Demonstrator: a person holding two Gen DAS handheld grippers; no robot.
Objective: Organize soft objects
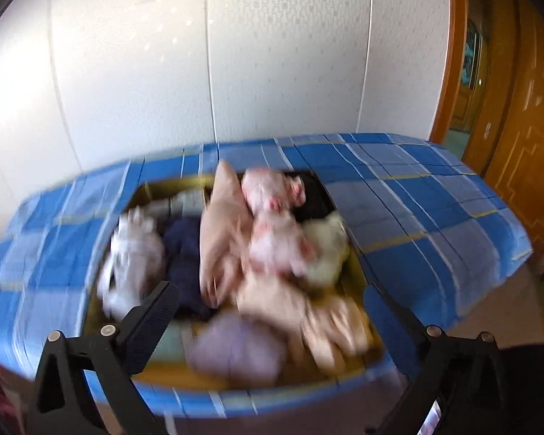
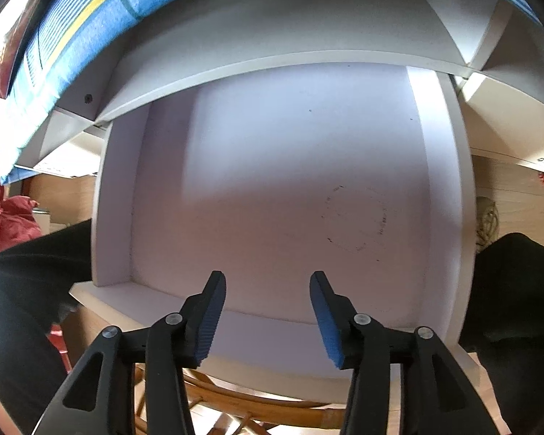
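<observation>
In the left wrist view a yellow box (image 1: pixel 152 190) sits on a table with a blue plaid cloth (image 1: pixel 409 195). It is full of soft items: a beige cloth (image 1: pixel 223 224), pink-white pieces (image 1: pixel 275 217), a navy piece (image 1: pixel 185 253), a white bundle (image 1: pixel 130 261), a lilac piece (image 1: pixel 235 348) and a cream piece (image 1: pixel 326 250). The view is blurred by motion. My left gripper (image 1: pixel 272 301) is wide open and empty above the near end of the box. In the right wrist view my right gripper (image 2: pixel 268 290) is open and empty over an open white drawer (image 2: pixel 272 188) with a bare bottom.
A white panelled wall (image 1: pixel 235 54) stands behind the table and a wooden door (image 1: pixel 518 108) is at the right. Below the drawer I see a wicker chair (image 2: pixel 235 409). A red cloth (image 2: pixel 7 221) lies at the left, and dark trouser legs (image 2: pixel 25 290) flank the drawer.
</observation>
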